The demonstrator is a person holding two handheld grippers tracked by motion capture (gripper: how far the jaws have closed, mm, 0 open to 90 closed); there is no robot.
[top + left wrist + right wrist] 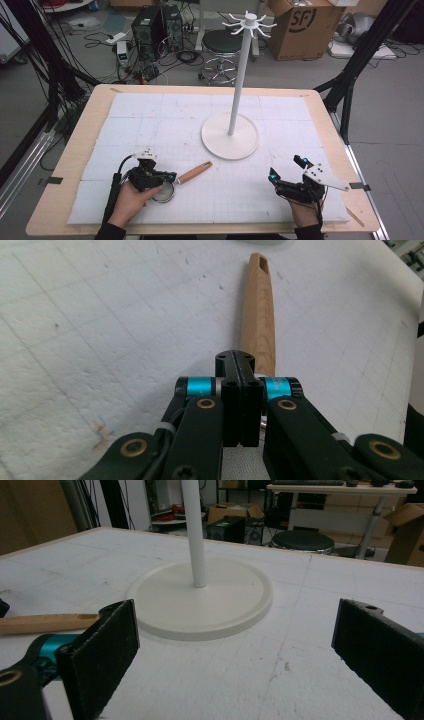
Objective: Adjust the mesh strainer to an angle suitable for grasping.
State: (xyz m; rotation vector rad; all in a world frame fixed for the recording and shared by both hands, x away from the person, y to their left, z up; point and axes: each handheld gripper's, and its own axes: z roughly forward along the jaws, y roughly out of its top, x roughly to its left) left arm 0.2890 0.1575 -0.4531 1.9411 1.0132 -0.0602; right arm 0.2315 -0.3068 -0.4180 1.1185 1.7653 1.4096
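Note:
A small metal strainer [164, 192] with a wooden handle [195, 172] lies on the white foam mat at the front left. My left gripper [169, 177] is at the thin neck where the bowl meets the handle, and its jaws are pressed together there. In the left gripper view the wooden handle [259, 310] runs straight away from the closed left gripper [235, 360], and grey mesh shows below the jaws. My right gripper [286, 168] rests at the front right, open and holding nothing. In its own view the right gripper [235, 645] faces the white stand's base [200, 600].
A white hook stand [239, 75] rises from a round base [230, 136] at the table's middle right, with a ring of hooks [248, 22] on top. The white mat [165, 115] covers the wooden table [82, 130]. Beyond it are a stool [221, 42] and a cardboard box [300, 25].

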